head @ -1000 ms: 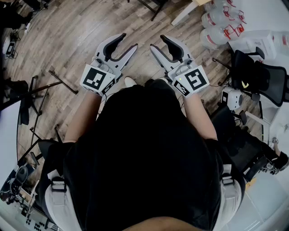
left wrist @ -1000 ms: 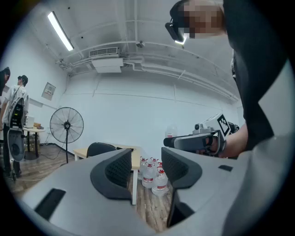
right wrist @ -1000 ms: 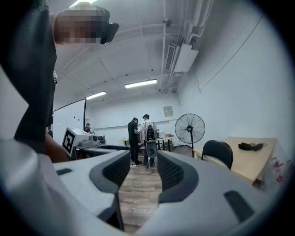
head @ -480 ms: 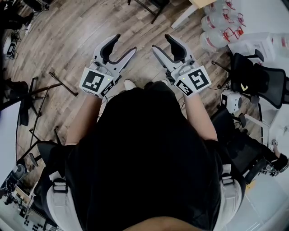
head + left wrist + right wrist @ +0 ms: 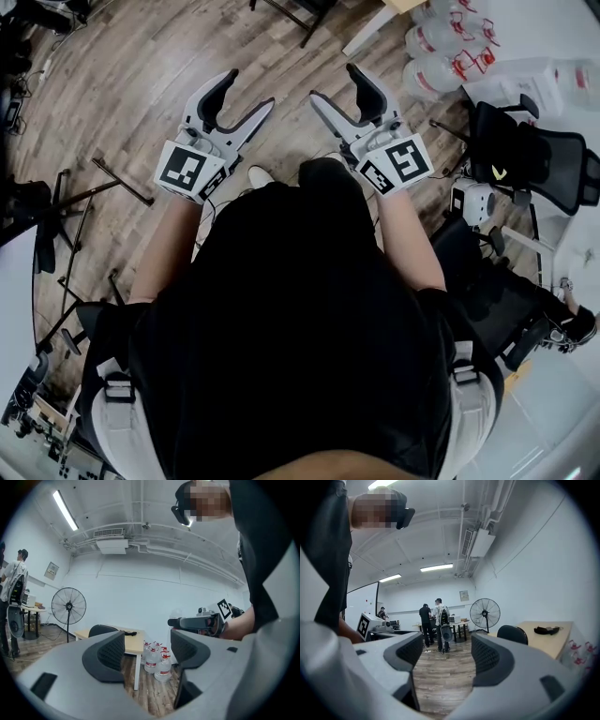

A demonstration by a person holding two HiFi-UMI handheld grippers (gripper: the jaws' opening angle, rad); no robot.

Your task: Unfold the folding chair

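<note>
Left gripper point(image 5: 249, 89), right gripper point(image 5: 334, 82): opening, empty.

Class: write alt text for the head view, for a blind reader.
From above, a person in black holds the left gripper and right gripper over a wooden floor; both pairs of jaws have just been opening, nothing between them. Water bottles stand at upper right.
</note>
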